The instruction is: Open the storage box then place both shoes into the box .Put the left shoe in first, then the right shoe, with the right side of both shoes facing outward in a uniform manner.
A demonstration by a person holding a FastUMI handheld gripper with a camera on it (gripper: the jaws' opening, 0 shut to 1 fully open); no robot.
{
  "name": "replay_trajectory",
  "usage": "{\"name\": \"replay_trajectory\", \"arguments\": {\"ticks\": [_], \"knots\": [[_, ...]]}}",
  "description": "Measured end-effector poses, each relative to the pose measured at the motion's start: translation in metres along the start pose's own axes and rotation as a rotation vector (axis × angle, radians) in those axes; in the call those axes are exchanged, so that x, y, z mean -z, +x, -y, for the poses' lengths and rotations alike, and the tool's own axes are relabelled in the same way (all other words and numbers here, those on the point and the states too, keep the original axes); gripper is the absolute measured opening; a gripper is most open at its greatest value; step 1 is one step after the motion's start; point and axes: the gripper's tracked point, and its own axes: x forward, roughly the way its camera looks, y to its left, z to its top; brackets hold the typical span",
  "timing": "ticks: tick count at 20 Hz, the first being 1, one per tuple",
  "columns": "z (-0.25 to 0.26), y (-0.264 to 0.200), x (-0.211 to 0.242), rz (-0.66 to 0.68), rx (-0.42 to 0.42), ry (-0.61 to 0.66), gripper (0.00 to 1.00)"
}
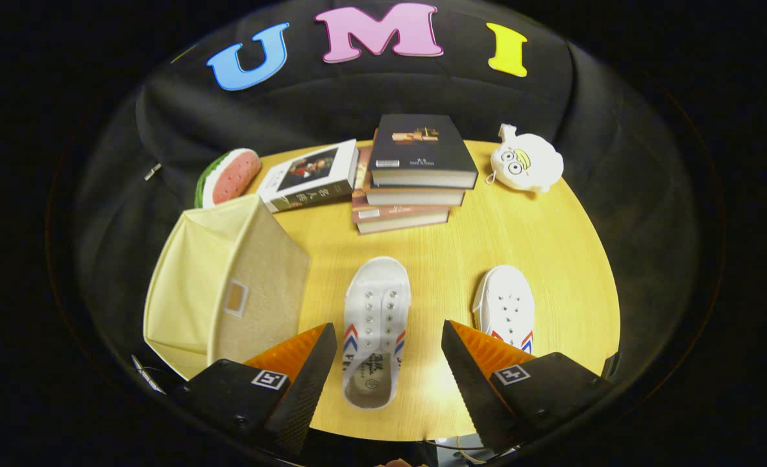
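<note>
Hovering above the table [487, 233], gripper [389, 353] spread wide and holding nothing, fingers straddling the nearer shoe [376, 327]. Lying directly between and just ahead of the fingertips, long axis running straight away from the gripper, toe pointing toward the stack of books [413, 175], heel opening closest. Second shoe [505, 305] resting just beyond the right finger, roughly parallel, partly hidden behind it. Storage box [228, 285] standing off to the left beside the left finger, lid flap seemingly still closed, so probably needing opening first. Beyond: single book [309, 176], watermelon toy [229, 176], plush toy [526, 165].
</note>
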Motion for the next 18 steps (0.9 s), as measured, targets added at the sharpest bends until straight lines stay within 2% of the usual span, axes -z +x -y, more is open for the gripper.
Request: {"name": "replay_trajectory", "arguments": {"ticks": [5,12,14,15,16,17,18], "knots": [[0.009,0.040,0.033,-0.108,-0.015,0.016,0.99],[0.010,0.089,0.043,-0.191,-0.096,0.085,0.97],[-0.001,0.093,0.043,-0.219,-0.152,0.109,0.84],[-0.005,0.094,0.043,-0.235,-0.187,0.124,0.72],[-0.011,0.093,0.043,-0.248,-0.216,0.162,0.66],[-0.010,0.091,0.043,-0.256,-0.218,0.197,0.44],[-0.010,0.094,0.043,-0.263,-0.225,0.211,0.35]]}}
